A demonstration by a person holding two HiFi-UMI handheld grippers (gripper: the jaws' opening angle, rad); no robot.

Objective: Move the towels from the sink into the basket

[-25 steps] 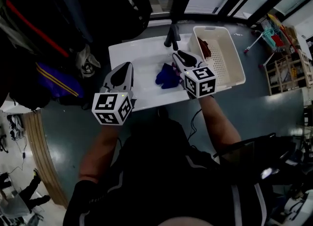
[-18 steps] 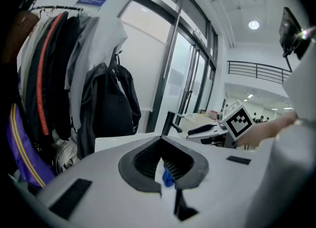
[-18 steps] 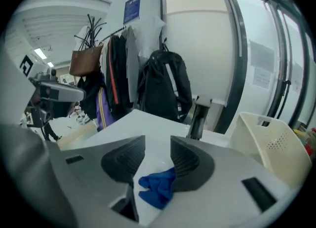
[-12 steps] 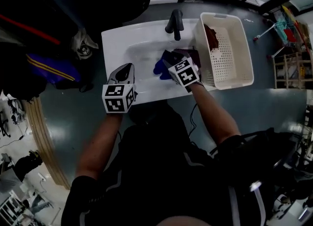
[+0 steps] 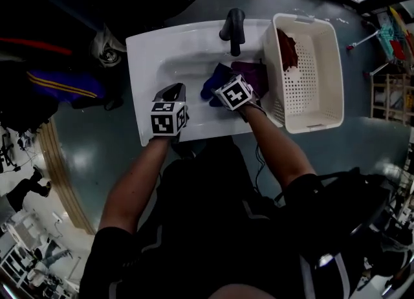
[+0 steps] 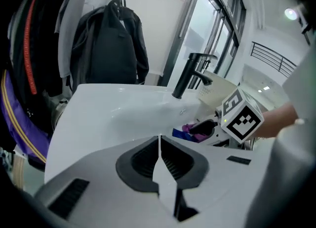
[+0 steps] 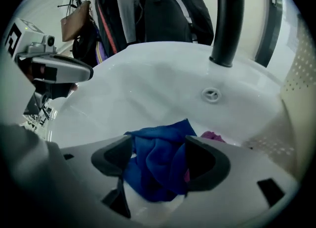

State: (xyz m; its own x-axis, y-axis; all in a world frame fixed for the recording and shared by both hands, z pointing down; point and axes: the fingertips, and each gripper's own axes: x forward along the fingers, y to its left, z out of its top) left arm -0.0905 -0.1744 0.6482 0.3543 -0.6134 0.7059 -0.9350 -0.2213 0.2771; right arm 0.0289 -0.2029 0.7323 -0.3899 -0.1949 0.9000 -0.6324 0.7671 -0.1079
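2 fingers (image 7: 113, 157) of the right gripper (image 7: 159, 160) are standing wide apart, having just been opening, and a crumpled blue towel (image 7: 160, 140) is lying between them with no pad visibly squeezing it. This gripper is pointing steeply down into the white sink (image 5: 145, 52), where the blue towel is resting on the basin bottom near the front wall. Just beside it, on the basket side, a magenta towel (image 7: 213, 136) is peeking out from behind the right-hand finger, also lying in the basin. Past both towels, the drain (image 7: 211, 94) is showing in the basin bottom and the black faucet (image 7: 228, 19) is rising from the back rim. The left gripper (image 6: 159, 140) is holding its own 2 fingers pressed together with nothing between them. It is hovering over the front left part of the sink, well apart from the towels and angled down toward the basin, with its marker cube (image 5: 168, 118) sitting above the front rim. The person's bare forearms (image 5: 275, 152) are reaching in from below in the head view. Just beside the sink, on the right, a cream perforated basket (image 5: 339, 71) is standing, and 1 dark red towel (image 5: 286, 48) is lying inside it against the wall nearest the sink. Dark jackets (image 6: 116, 44) are hanging behind the sink on the left.
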